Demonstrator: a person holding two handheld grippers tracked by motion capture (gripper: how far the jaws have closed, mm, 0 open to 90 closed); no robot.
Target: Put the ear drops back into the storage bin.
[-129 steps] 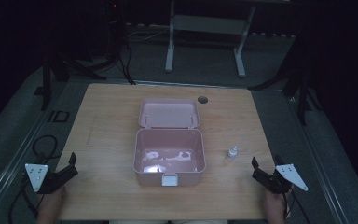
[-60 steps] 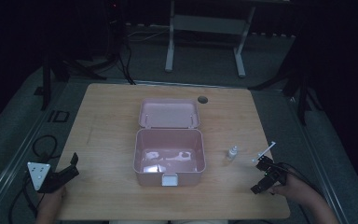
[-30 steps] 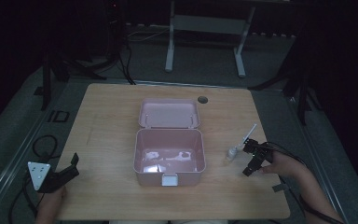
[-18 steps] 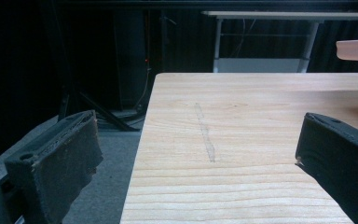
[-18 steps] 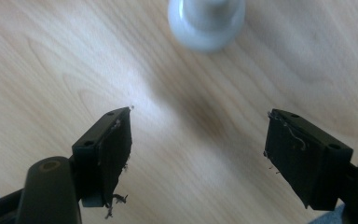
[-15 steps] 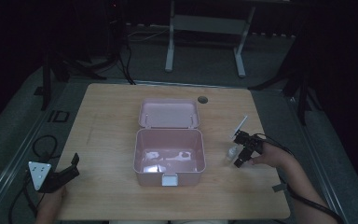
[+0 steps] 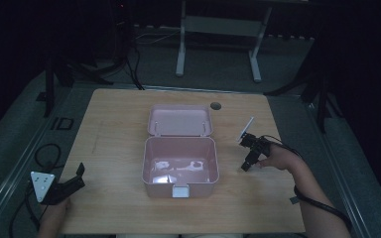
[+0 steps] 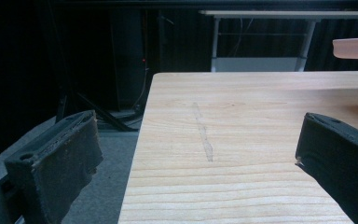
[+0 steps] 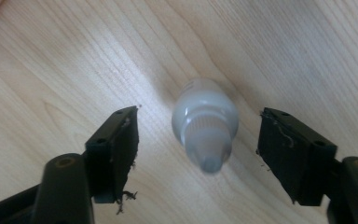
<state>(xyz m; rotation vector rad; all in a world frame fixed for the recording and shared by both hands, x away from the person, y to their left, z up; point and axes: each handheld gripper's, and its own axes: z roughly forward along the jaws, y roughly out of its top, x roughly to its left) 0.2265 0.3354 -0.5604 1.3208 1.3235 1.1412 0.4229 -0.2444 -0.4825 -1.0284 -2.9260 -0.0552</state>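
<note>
— Right gripper [image 9: 198,140] has slid in from the table's [image 7: 109,129] edge, jaws closing around the bottle [image 9: 205,123]?
— Yes, not yet touching it; bottle stands at the box's [image 7: 180,171] three o'clock. Left gripper [image 8: 196,154] gapes, empty.

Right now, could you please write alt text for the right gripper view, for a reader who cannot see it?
A small white plastic dropper bottle stands on a light wooden table, seen from above between the right gripper's two black jaws. The jaws have just been closing but stand apart from the bottle, with a gap on each side.
</note>
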